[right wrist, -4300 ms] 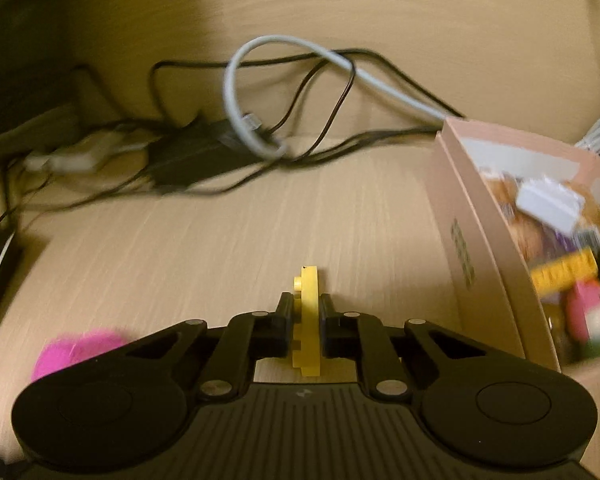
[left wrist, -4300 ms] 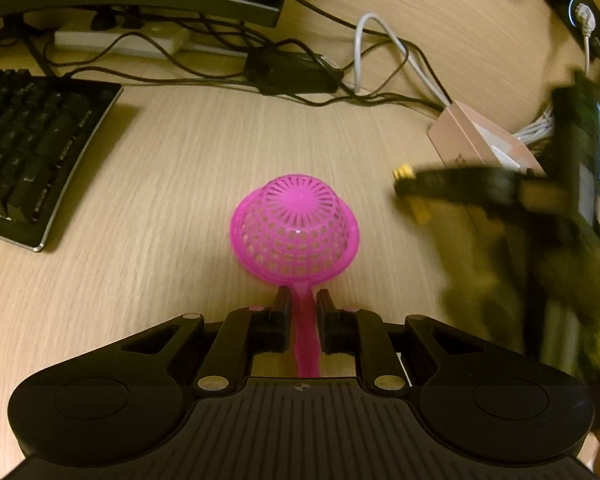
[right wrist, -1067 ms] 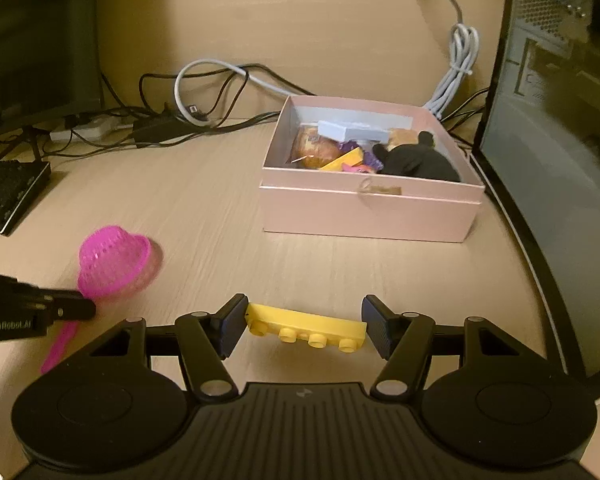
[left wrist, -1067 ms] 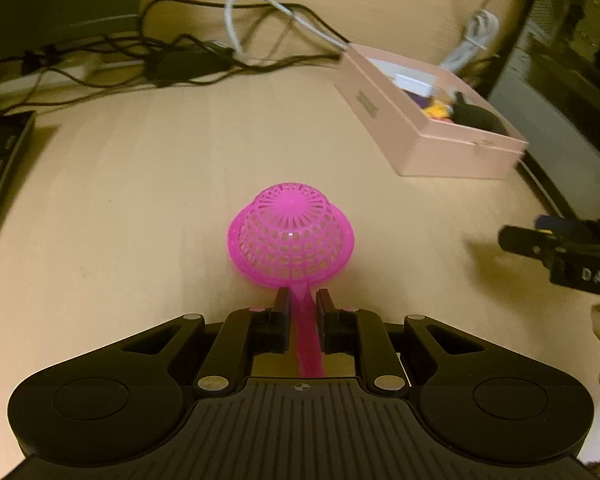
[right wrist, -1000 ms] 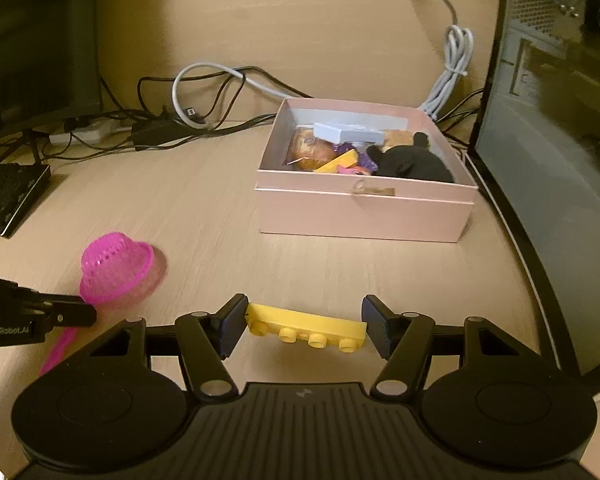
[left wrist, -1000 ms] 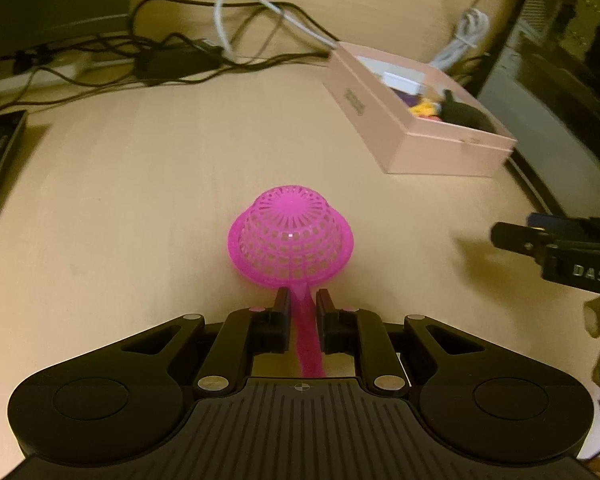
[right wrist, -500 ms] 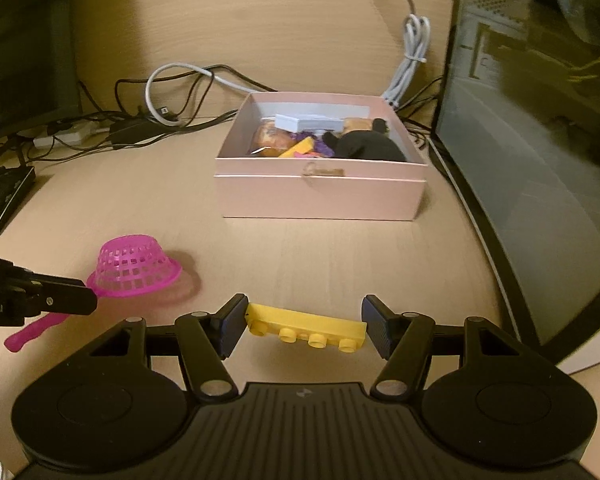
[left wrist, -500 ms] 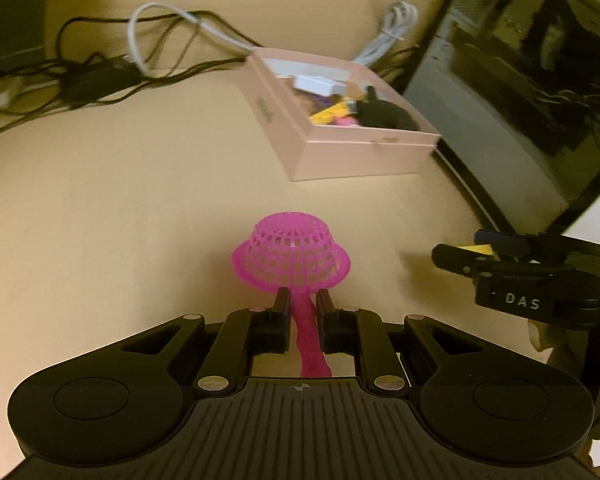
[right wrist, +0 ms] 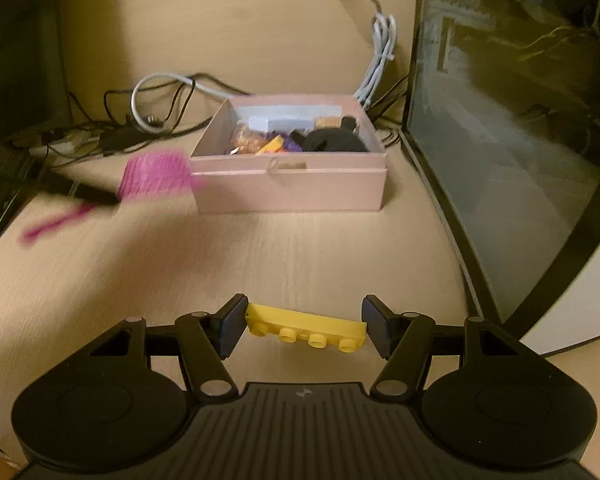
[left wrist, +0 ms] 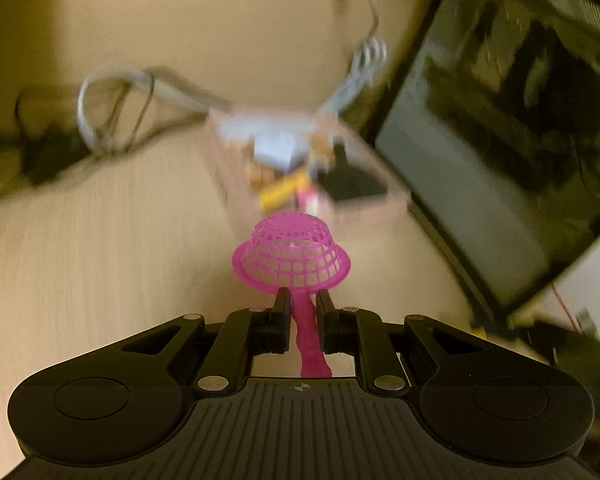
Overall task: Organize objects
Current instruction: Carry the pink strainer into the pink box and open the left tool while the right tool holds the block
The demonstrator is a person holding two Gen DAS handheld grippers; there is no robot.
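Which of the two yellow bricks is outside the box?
The long studded yellow brick lying between the right gripper's open fingers; the other sits inside the pink box.

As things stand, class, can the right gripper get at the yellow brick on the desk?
Probably yes: the right gripper is open with the yellow brick lying between its fingers, nothing blocking.

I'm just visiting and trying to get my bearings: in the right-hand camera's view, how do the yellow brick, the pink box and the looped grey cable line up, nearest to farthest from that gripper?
From the right gripper:
1. Yellow brick: lying between its spread fingers, on the desk.
2. Pink box: straight ahead, mid-desk, full of toys.
3. Looped grey cable: behind the box, to the left, near the wall.
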